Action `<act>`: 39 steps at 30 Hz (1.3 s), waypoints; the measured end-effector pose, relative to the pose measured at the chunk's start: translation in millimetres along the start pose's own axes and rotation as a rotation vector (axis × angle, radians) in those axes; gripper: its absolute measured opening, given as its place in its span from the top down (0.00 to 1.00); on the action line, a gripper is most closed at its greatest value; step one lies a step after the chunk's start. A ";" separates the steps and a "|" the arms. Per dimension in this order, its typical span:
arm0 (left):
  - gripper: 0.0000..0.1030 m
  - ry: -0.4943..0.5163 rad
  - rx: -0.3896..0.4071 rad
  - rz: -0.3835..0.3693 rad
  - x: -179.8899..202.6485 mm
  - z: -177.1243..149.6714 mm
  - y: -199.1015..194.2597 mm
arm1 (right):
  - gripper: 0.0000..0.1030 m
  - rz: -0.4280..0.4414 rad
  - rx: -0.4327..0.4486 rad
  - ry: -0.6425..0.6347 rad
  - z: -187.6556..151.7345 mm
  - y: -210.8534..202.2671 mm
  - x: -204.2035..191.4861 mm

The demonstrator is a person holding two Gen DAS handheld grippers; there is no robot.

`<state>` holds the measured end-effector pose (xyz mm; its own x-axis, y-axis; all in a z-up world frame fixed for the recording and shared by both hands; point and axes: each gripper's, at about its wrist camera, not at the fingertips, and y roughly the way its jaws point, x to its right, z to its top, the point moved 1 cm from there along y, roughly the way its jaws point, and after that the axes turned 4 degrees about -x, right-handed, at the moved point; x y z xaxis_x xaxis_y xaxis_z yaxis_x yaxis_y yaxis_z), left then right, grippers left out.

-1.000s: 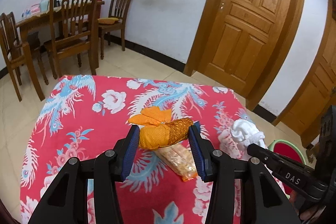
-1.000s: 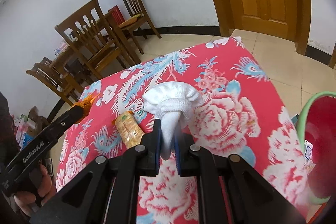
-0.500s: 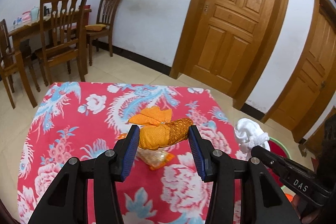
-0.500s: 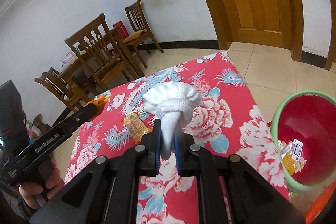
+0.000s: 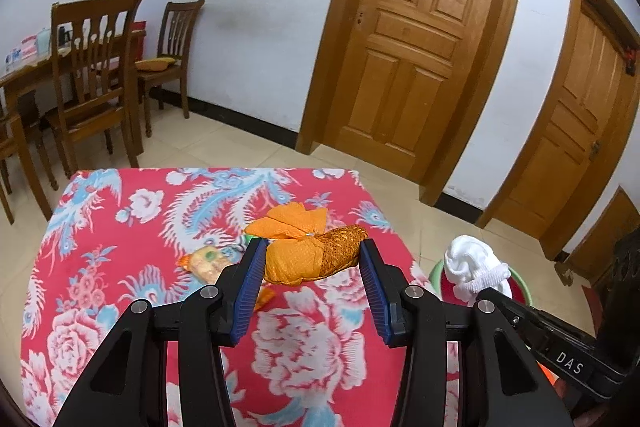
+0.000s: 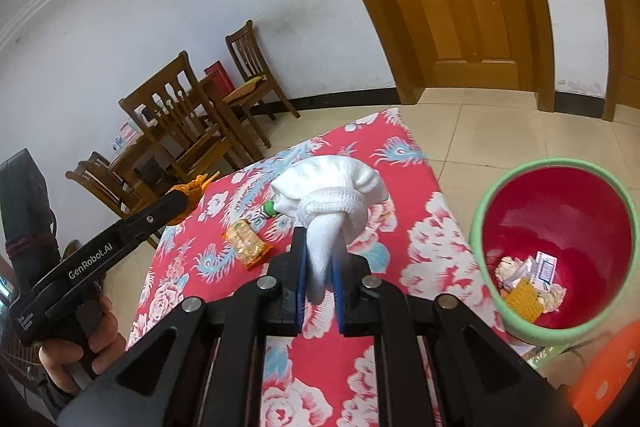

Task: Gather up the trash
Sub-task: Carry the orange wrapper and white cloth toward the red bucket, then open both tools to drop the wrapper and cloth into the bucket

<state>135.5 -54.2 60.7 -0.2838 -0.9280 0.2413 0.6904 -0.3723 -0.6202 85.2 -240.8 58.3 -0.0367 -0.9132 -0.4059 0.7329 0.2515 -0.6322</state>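
My left gripper [image 5: 312,267] is shut on an orange knotted cloth bundle [image 5: 308,255] and holds it above the red flowered table [image 5: 120,235]. My right gripper [image 6: 320,263] is shut on a white knotted cloth bundle [image 6: 332,191], held above the table's right side; the bundle also shows in the left wrist view [image 5: 476,267]. A snack packet [image 6: 248,245] and a small green-and-white wrapper [image 6: 268,209] lie on the table. A red bin with a green rim [image 6: 560,243] stands on the floor right of the table, with several scraps inside.
Wooden chairs [image 5: 92,79] and a dining table [image 5: 24,75] stand at the back left. Two wooden doors [image 5: 416,59] are in the far wall. An orange object [image 6: 608,375] sits on the floor by the bin.
Both grippers have risen and moved right with their bundles. The bin has come fully into the right wrist view. The snack packet now lies left of the left gripper.
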 end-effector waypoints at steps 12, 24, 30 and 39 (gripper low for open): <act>0.53 0.031 -0.018 -0.027 35.6 -6.7 8.8 | 0.87 -0.049 0.032 0.070 -4.9 -23.2 41.7; 0.53 0.094 -0.065 -0.094 83.1 -15.4 28.2 | 0.87 -0.101 0.049 0.140 -12.0 -40.3 81.2; 0.53 0.128 -0.079 -0.122 106.2 -19.0 36.6 | 0.87 -0.121 0.054 0.175 -15.8 -46.6 101.5; 0.53 0.165 -0.117 -0.159 135.5 -27.8 54.1 | 0.87 -0.150 0.055 0.228 -20.6 -49.6 127.5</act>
<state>115.9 -199.8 39.1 -0.4941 -0.8402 0.2236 0.5497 -0.5011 -0.6684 30.2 -363.2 24.4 -0.2950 -0.8414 -0.4527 0.7430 0.0958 -0.6624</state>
